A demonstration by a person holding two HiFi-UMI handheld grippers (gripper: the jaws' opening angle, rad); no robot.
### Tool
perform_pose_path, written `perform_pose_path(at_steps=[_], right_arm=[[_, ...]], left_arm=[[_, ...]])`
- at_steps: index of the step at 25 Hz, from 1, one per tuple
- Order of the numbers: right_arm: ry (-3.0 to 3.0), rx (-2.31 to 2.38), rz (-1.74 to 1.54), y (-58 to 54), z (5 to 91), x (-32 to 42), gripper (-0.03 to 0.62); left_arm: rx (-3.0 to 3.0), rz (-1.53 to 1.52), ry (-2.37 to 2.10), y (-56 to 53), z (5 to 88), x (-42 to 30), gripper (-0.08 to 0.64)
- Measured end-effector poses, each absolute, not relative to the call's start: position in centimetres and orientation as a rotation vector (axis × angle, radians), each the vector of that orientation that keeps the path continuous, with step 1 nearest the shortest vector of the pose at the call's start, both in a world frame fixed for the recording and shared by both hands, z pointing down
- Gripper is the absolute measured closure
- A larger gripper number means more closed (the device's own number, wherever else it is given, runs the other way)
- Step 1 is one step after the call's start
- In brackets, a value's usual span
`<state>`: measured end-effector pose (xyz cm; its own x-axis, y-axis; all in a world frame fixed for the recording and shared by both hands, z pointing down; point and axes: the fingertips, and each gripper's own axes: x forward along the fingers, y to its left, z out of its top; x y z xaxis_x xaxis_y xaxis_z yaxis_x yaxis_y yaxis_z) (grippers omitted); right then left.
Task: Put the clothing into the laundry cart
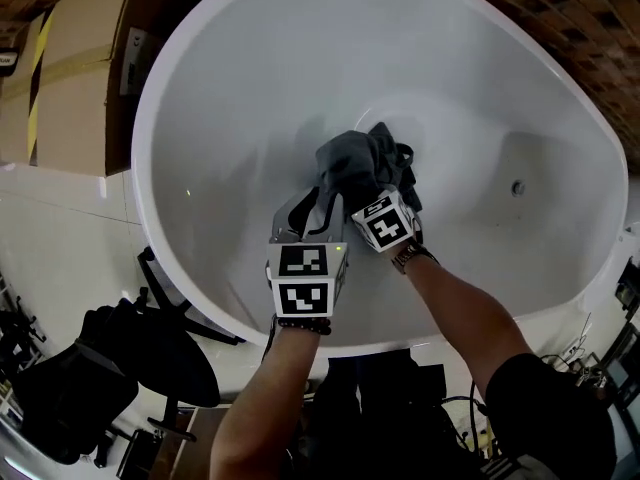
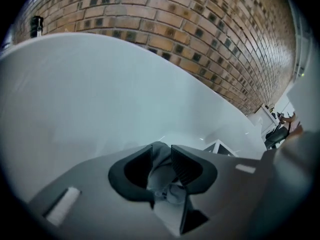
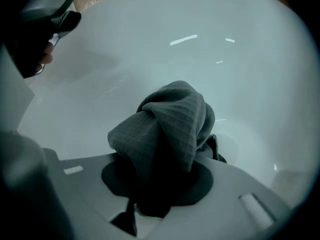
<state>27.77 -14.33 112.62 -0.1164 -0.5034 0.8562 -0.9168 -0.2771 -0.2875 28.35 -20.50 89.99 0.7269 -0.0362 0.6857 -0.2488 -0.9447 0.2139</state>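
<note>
A dark grey garment (image 1: 360,168) lies bunched in the bottom of a white bathtub (image 1: 200,118). In the right gripper view the same garment (image 3: 170,124) stands up as a ridged bundle out of my right gripper (image 3: 157,179), whose jaws are shut on its lower folds. In the head view my right gripper (image 1: 368,196) sits at the garment's near side. My left gripper (image 2: 161,159) is shut on a pale grey fold of cloth (image 2: 162,176) pinched between its jaws. From above, the left gripper (image 1: 303,218) is just left of the bundle, close beside the right one.
The tub's rim (image 1: 150,238) curves round both grippers, and an overflow fitting (image 1: 517,187) sits on its right wall. A brick wall (image 2: 200,29) rises behind the tub. A cardboard box (image 1: 70,68) stands at the upper left. Black bags on a frame (image 1: 110,368) sit on the floor at the lower left.
</note>
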Motion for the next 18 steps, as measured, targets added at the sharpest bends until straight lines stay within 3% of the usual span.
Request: perform_pose_path(at_steps=[18], right_arm=[[-1.858, 1.787, 1.125, -15.1, 76.5, 23.3, 0.46]], left_arm=[[2.676, 0.874, -0.444, -19.5, 63.9, 19.7, 0.443]])
